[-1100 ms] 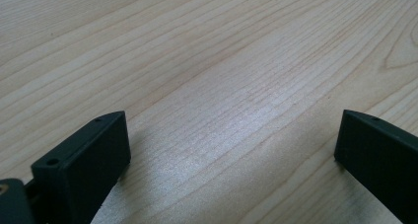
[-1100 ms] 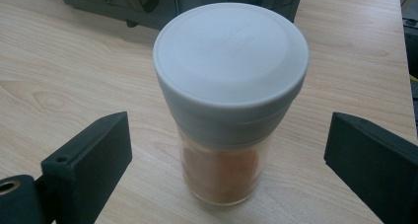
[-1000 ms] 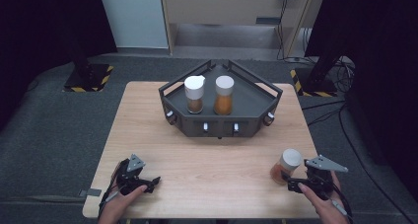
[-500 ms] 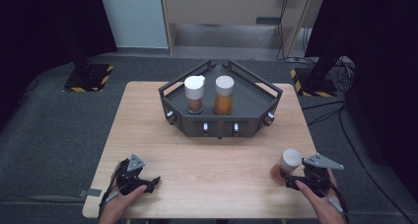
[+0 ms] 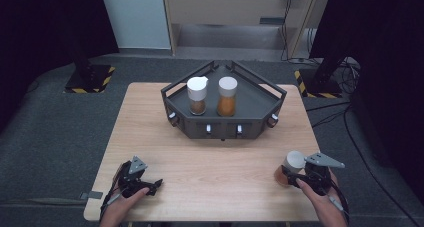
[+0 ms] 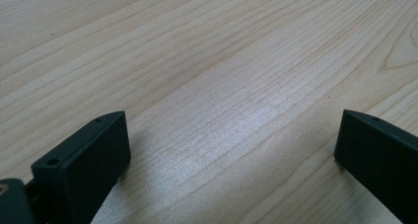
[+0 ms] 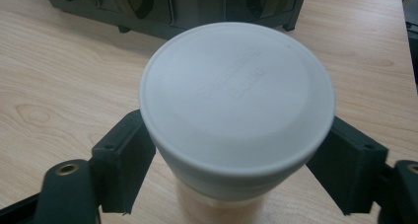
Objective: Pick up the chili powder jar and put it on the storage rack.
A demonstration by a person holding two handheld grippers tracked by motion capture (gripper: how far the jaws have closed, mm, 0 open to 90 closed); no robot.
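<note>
Counting three jars: two in the rack (image 5: 260, 104) at upper centre, one (image 5: 291, 166) your right gripper (image 5: 295, 179) has just closed on; left gripper (image 5: 150, 186) gapes wide over the wooden table (image 5: 210, 157), grey floor around.

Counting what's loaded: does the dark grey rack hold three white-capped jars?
No, the dark grey rack holds two white-capped jars.

The jar (image 5: 291, 167) nearest the dark grey rack (image 5: 260, 129) had a white lid and orange-brown contents; the table (image 5: 210, 162) was pale wood-grain.
</note>
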